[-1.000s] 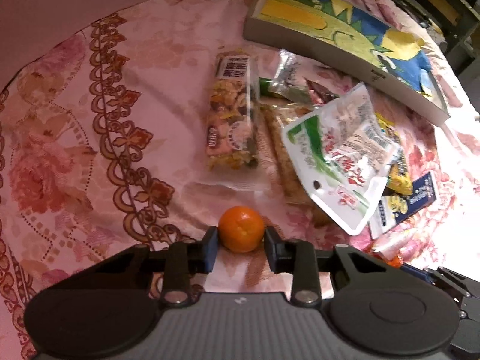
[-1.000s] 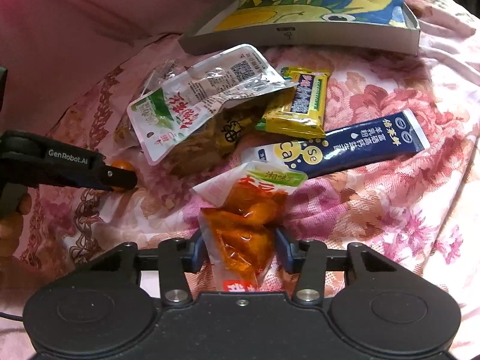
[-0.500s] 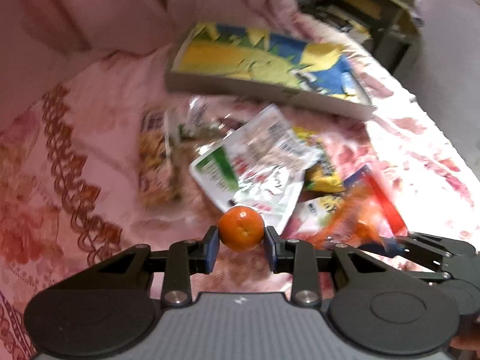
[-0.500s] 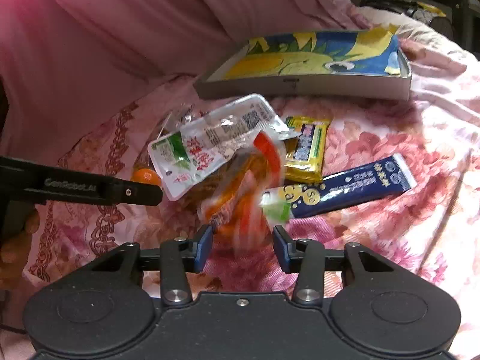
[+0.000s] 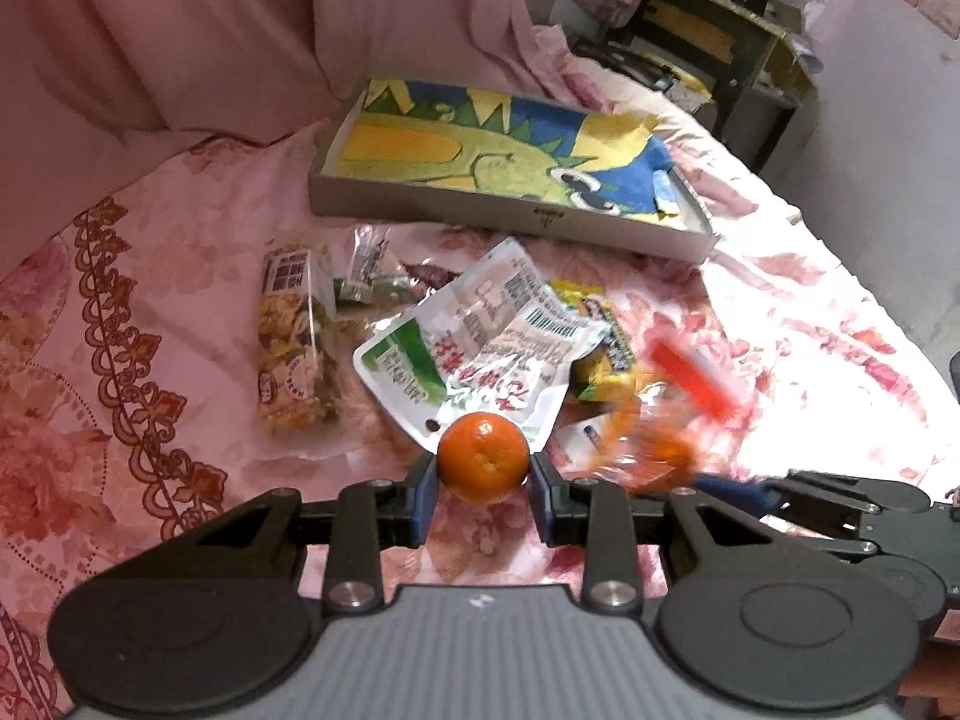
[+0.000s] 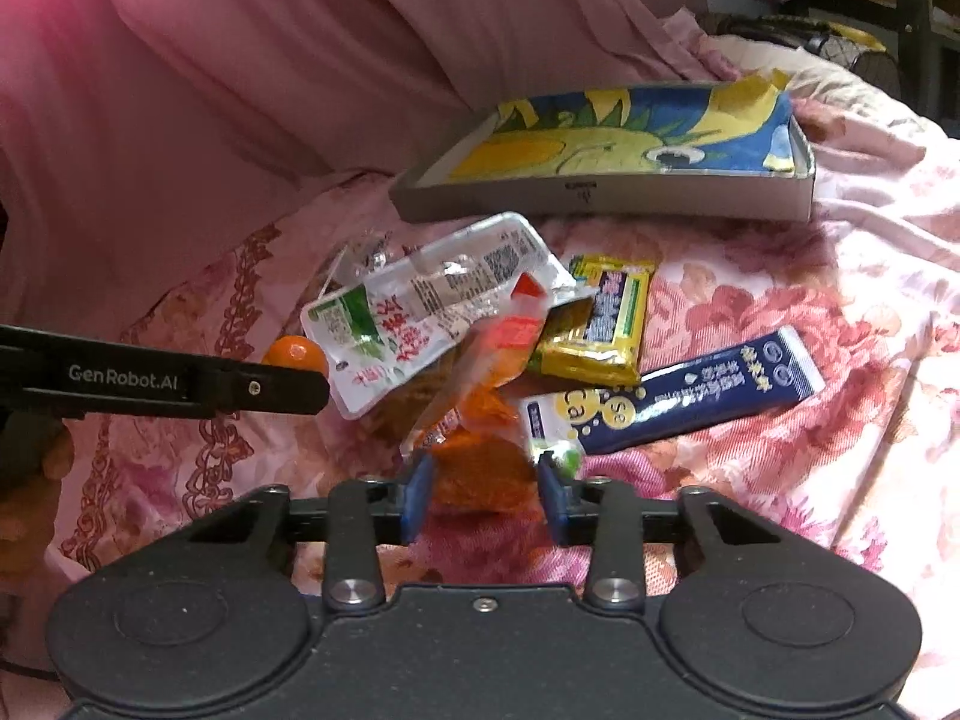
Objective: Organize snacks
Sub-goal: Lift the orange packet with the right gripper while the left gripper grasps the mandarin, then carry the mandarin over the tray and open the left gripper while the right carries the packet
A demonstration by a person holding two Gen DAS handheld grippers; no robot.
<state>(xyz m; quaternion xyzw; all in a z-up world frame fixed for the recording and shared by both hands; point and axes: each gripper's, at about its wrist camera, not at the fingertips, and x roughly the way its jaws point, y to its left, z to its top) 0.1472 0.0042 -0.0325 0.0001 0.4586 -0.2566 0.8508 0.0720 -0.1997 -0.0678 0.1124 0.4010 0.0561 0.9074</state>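
Both grippers are loaded: the left gripper (image 5: 483, 483) is clamped on a small orange (image 5: 483, 465), and the right gripper (image 6: 485, 492) has come together on the lower end of an orange snack pouch (image 6: 480, 414), which stands blurred above the fingers.

Taking the shallow printed box (image 5: 504, 213) as landmark, the bedspread (image 5: 150, 360) runs out below it in both views. The loose pile lies just in front of its near wall: a white and green packet (image 5: 474, 360) on top, a clear bag of mixed snacks (image 5: 294, 342) to the left of that, a yellow packet (image 6: 600, 330) and a dark blue tube (image 6: 678, 396) to the right. Both held items hang nearer the cameras than the pile, well short of the box.

Likely trouble, in my judgement:
- The pouch is pinched at one end only, so its free top may swing and sweep the white and green packet or catch on the box wall.
- The two grippers sit close together; heading for the box at once, they could knock.
- The orange is round and smooth, gripped across its middle; a jolt could roll it out onto the soft cloth.
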